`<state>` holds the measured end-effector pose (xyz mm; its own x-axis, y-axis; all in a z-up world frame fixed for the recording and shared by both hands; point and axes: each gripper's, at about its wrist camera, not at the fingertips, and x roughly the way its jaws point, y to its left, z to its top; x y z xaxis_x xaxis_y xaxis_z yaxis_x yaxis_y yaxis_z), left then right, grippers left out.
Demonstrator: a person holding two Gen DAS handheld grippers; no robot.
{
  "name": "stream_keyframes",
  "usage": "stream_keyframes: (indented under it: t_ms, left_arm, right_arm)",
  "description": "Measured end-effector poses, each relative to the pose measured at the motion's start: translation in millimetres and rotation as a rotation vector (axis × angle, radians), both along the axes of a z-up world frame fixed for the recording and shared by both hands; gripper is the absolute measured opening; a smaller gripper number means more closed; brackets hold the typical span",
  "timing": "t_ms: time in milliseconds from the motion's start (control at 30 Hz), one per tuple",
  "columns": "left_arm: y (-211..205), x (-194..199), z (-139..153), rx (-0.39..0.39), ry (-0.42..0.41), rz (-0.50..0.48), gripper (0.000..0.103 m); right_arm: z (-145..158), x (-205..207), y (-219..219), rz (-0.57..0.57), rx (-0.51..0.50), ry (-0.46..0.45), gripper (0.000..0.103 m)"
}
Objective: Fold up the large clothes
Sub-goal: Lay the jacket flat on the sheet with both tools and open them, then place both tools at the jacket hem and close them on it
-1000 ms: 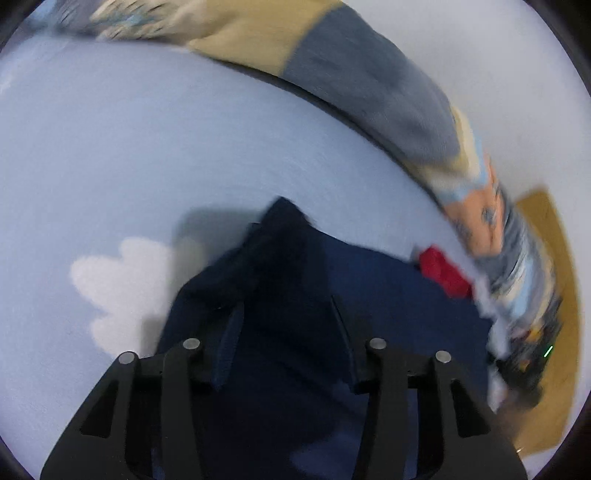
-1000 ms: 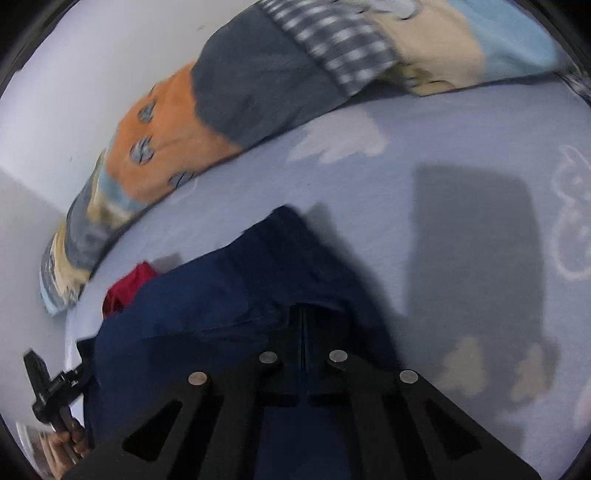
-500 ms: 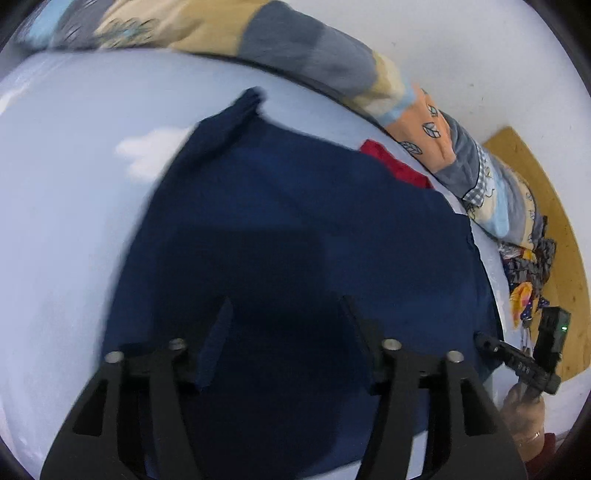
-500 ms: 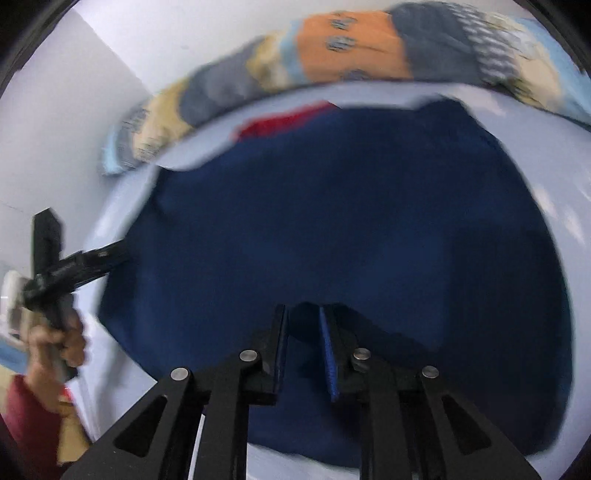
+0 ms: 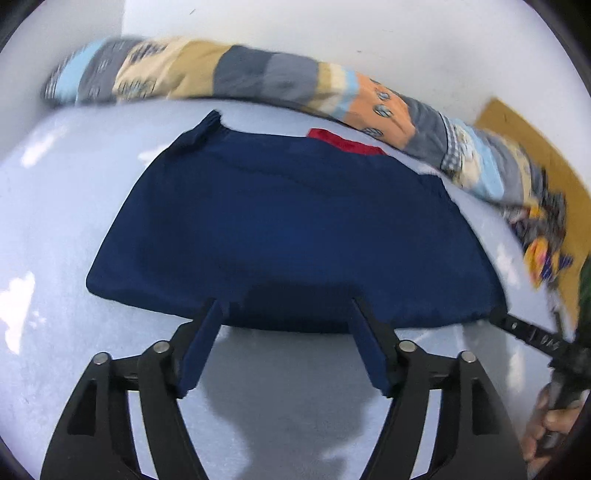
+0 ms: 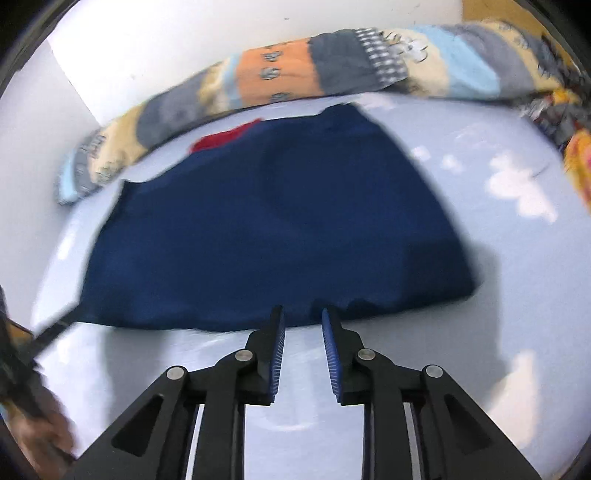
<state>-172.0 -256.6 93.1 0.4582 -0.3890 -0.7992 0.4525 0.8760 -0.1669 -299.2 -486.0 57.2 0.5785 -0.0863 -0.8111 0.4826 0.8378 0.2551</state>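
Both views are smeared by motion blur, so fine detail on the fabrics and the far wall is hard to make out, and the fisheye rim cuts off every edge.

The bed [image 5: 51,229], covered in a pale blue sheet with soft white cloud shapes, fills most of each view. A plain white wall [image 5: 332,33] rises behind it from 10 to 2 o'clock. Along the bed's far edge lies a long rolled patchwork quilt [image 5: 258,74] in grey, tan, orange and light blue blocks; its prints are too blurred to read. A tan wooden panel [image 5: 532,136] shows at 2 o'clock in the left view, partly cut off.

The folded navy garment [image 5: 288,236] lies flat in the middle of the bed, a broad matt trapezoid with a ribbed cuff sticking out at its far 11 o'clock corner. A red cloth [image 5: 343,142] peeks from behind its far edge at 12 o'clock, mostly hidden.

The left claw [image 5: 284,310] hangs at 6 o'clock with its jaws wide and opening, nothing between them, the tips just over the garment's near hem. The right claw [image 6: 301,315] has a narrow gap, also opening, and is empty at the same hem. In the left view a hand at 4 o'clock grips the other tool, half cut off.
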Motion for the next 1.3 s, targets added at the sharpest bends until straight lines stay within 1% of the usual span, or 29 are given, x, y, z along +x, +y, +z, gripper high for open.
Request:
stream_keyframes:
  t_ms: [67, 133, 167, 233, 267, 300, 333, 400, 467, 500, 533, 567, 600, 633, 700, 733, 800, 867, 900, 1000, 1100, 1133, 1300]
  left_arm:
    - [-1, 0, -6, 0.078, -0.026, -0.013, 0.075]
    - [3, 2, -9, 0.123, -0.054, 0.005, 0.075]
    - [2, 2, -7, 0.136, -0.083, 0.007, 0.075]
    - [-3, 1, -3, 0.145, -0.145, -0.011, 0.075]
    - [-5, 1, -3, 0.150, -0.169, -0.017, 0.077]
    - [-7, 5, -6, 0.160, -0.172, -0.016, 0.079]
    - [-11, 9, -10, 0.176, -0.156, -0.015, 0.082]
    - [-15, 23, -24, 0.208, -0.090, -0.001, 0.082]
    - [-15, 31, -37, 0.243, -0.022, 0.017, 0.082]
    - [-15, 34, -40, 0.241, -0.002, 0.020, 0.082]
    - [-14, 34, -38, 0.236, -0.003, 0.023, 0.082]
    - [-15, 34, -34, 0.229, -0.011, 0.018, 0.082]
    - [-16, 33, -29, 0.218, -0.017, 0.012, 0.082]
    - [-16, 30, -22, 0.201, -0.041, 0.016, 0.082]
    - [-18, 27, -12, 0.177, -0.086, 0.022, 0.082]
    - [-20, 27, -8, 0.168, -0.104, 0.023, 0.082]
    - [-23, 24, -2, 0.160, -0.148, 0.035, 0.082]
    - [-27, 22, -2, 0.163, -0.164, 0.030, 0.082]
    - [-30, 23, -4, 0.164, -0.160, 0.020, 0.082]
    - [-36, 26, -12, 0.178, -0.142, 0.006, 0.082]
    - [-40, 25, -18, 0.202, -0.120, -0.006, 0.082]
    - [-41, 25, -20, 0.210, -0.116, -0.010, 0.082]
    - [-44, 25, -26, 0.227, -0.097, -0.019, 0.082]
  right_arm:
    - [-11, 0, 7, -0.004, 0.013, 0.006, 0.023]
    - [-22, 6, 15, 0.018, 0.004, 0.055, 0.024]
    - [-20, 7, 18, 0.028, -0.022, 0.062, 0.024]
    - [-9, 10, 22, 0.022, -0.081, 0.043, 0.025]
    - [-6, 18, 19, 0.014, -0.092, 0.032, 0.025]
    - [-6, 20, 10, 0.000, -0.085, 0.020, 0.025]
    - [-12, 24, 7, -0.009, -0.074, 0.028, 0.026]
    - [-30, 36, 1, -0.013, -0.040, 0.085, 0.029]
    - [-55, 45, -4, -0.008, 0.018, 0.169, 0.029]
    - [-66, 47, -6, -0.007, 0.061, 0.202, 0.029]
    - [-67, 46, -7, -0.016, 0.074, 0.200, 0.030]
    - [-65, 46, -7, -0.022, 0.074, 0.200, 0.029]
    - [-59, 46, -4, -0.018, 0.062, 0.201, 0.032]
    - [-52, 45, -2, -0.014, 0.053, 0.183, 0.031]
    - [-35, 39, 3, -0.014, 0.009, 0.141, 0.032]
    - [-23, 38, 6, -0.015, -0.037, 0.106, 0.032]
    - [-10, 39, 9, -0.012, -0.093, 0.064, 0.031]
    - [-1, 39, 10, -0.016, -0.131, 0.016, 0.032]
    - [-1, 42, 11, -0.007, -0.150, 0.003, 0.036]
    - [-16, 57, 3, 0.006, -0.148, 0.046, 0.037]
    - [-40, 64, -3, 0.018, -0.101, 0.120, 0.037]
    - [-44, 66, -3, 0.019, -0.088, 0.130, 0.037]
    - [-47, 67, 1, 0.026, -0.105, 0.145, 0.039]
